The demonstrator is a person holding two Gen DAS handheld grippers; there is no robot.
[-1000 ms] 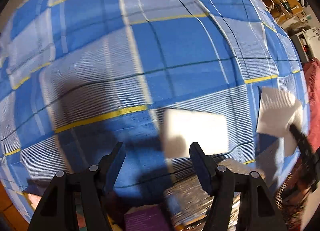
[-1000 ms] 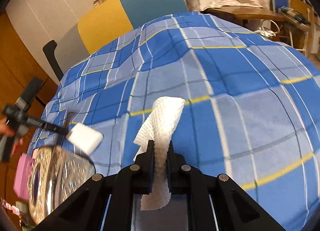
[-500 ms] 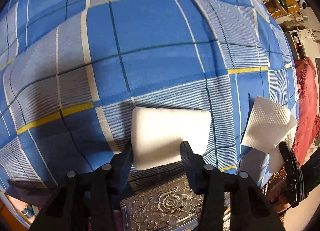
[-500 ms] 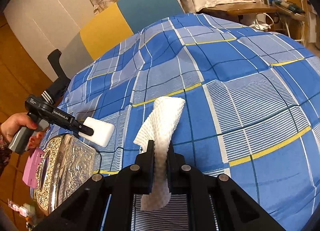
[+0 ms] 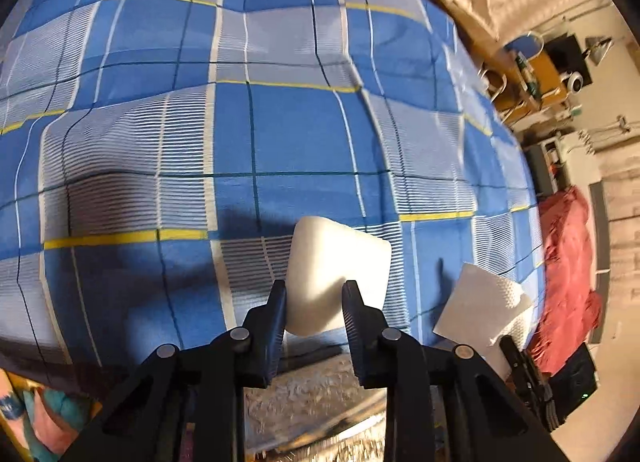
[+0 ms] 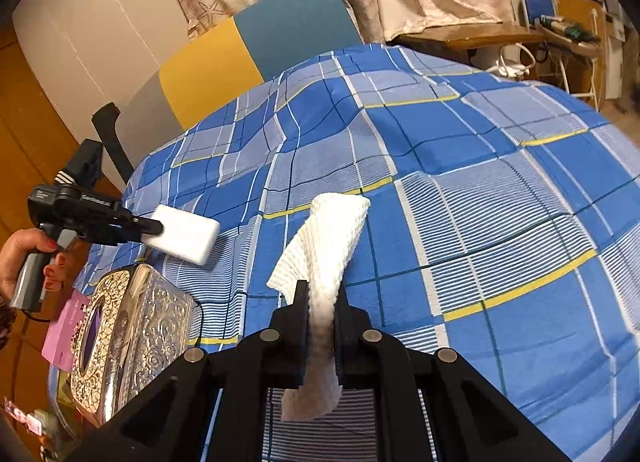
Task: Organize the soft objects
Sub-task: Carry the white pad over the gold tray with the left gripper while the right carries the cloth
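My left gripper (image 5: 314,298) is shut on a white foam sponge (image 5: 336,266) and holds it above the blue plaid cloth (image 5: 280,134). The sponge also shows in the right wrist view (image 6: 186,234), at the tips of the left gripper (image 6: 154,227), over the cloth's left edge. My right gripper (image 6: 322,304) is shut on a white textured paper towel (image 6: 328,246) that stands up from the jaws and hangs below them. The towel also shows in the left wrist view (image 5: 480,310) at the lower right.
An ornate silver tissue box (image 6: 128,338) stands at the cloth's near left edge, with a pink box (image 6: 64,332) beside it. A chair with yellow and teal back (image 6: 256,54) is behind the table. A red cloth (image 5: 568,274) lies right.
My left gripper closed on the sponge and lifted it off the cloth, tilting upward. My right gripper kept its hold on the paper towel and rose a little.
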